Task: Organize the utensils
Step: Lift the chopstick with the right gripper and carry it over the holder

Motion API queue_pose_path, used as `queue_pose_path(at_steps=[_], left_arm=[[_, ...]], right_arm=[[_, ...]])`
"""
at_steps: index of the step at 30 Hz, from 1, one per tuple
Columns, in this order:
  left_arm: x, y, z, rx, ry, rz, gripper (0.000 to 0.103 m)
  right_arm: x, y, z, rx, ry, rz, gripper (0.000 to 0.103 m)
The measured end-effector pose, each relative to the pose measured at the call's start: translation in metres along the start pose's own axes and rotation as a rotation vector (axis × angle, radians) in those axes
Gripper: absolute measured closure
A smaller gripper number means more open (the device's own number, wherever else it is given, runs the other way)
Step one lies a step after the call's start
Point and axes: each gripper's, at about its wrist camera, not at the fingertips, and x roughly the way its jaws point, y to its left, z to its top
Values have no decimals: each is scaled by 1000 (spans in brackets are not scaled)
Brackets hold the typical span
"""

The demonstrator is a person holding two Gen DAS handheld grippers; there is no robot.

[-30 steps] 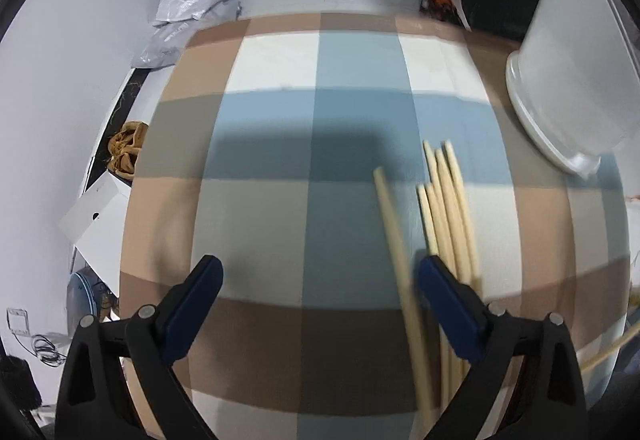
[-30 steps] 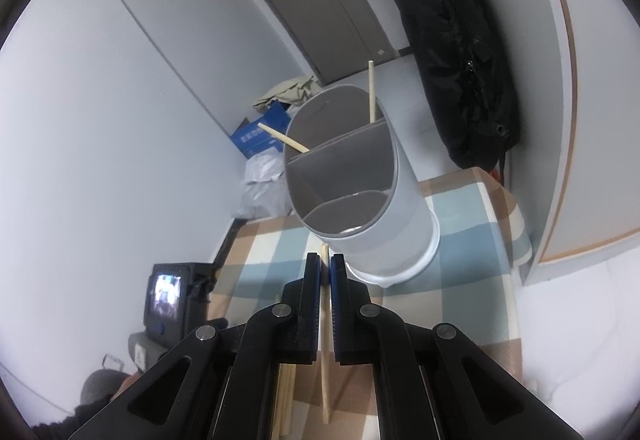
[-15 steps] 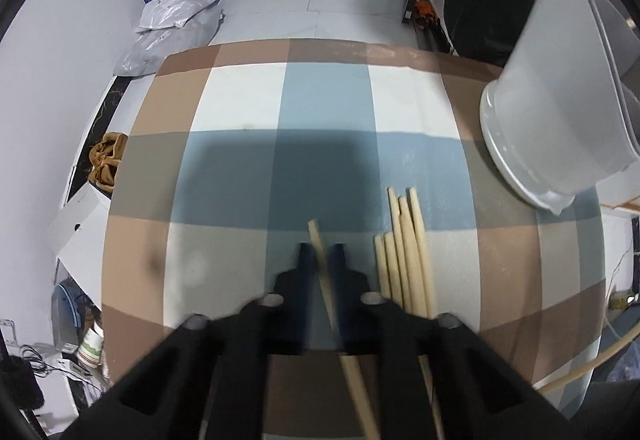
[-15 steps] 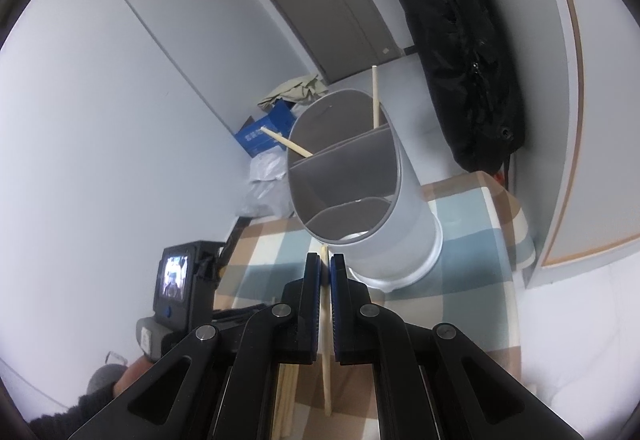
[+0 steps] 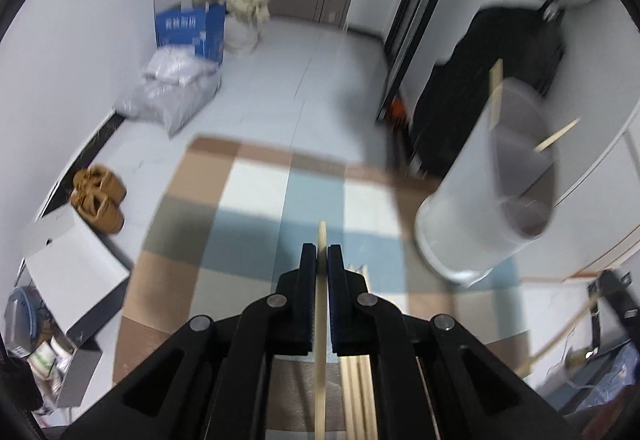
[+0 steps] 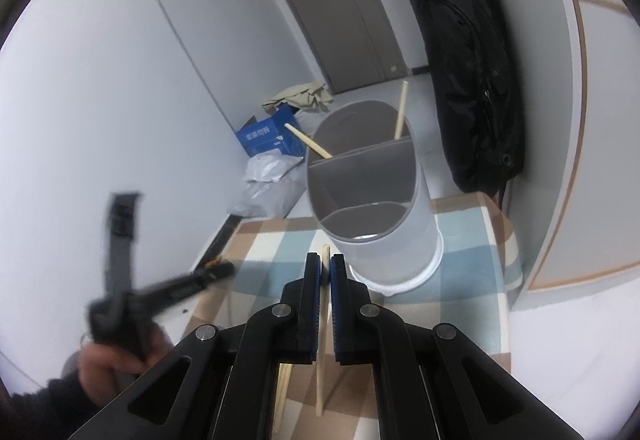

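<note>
While my left gripper (image 5: 321,258) stays clamped on one chopstick (image 5: 321,340), my right gripper (image 6: 325,266) is pressed together on a second chopstick (image 6: 322,324). That makes two sticks held, one in each. Two more chopsticks (image 6: 400,111) stand in the far compartment of the white holder (image 6: 384,240), leaning apart toward opposite sides of its rim. The holder has three compartments that I can count, split by grey dividers. On the checked tablecloth (image 5: 256,207), just right of my left jaws, lies a small bundle of loose sticks (image 5: 359,388); I make out about three, though the blur keeps me from being sure.

Each held stick runs lengthwise between the pads, its tip poking forward past them and its other end trailing back under the gripper. The left one points at the far table edge, with the holder off to its right. The right one points at the holder's base. From the right wrist view my left hand (image 6: 116,360) appears blurred, low on the left.
</note>
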Motion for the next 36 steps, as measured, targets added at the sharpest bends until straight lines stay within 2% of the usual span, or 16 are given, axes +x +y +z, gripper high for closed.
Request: queue_pose_path(at_steps=[2,7,11,21,28,36], left_arm=[[-21,-4,-2,6,-67,-33,102],[-36,-13,1,75,-132,-64,102],[-39,-22,0,144,-132,-72,102],[-65,-35,17,192,-126,-98,102],[-88,-58,57,192,-168,-159,102],[-94,-88,113,171,-218,-231,102]], right_arm=[[-3,8,-2,-32,-12,-1,99],[-7,26,-9,-103,-37,-16,99],[-6,36,-8,-133,-43,-29,99],[-19,41,13,-123,-95,-14,99],[-39,35,57,-105,-135,-13,99],[-53,23,130,-107,-196,-33,99]])
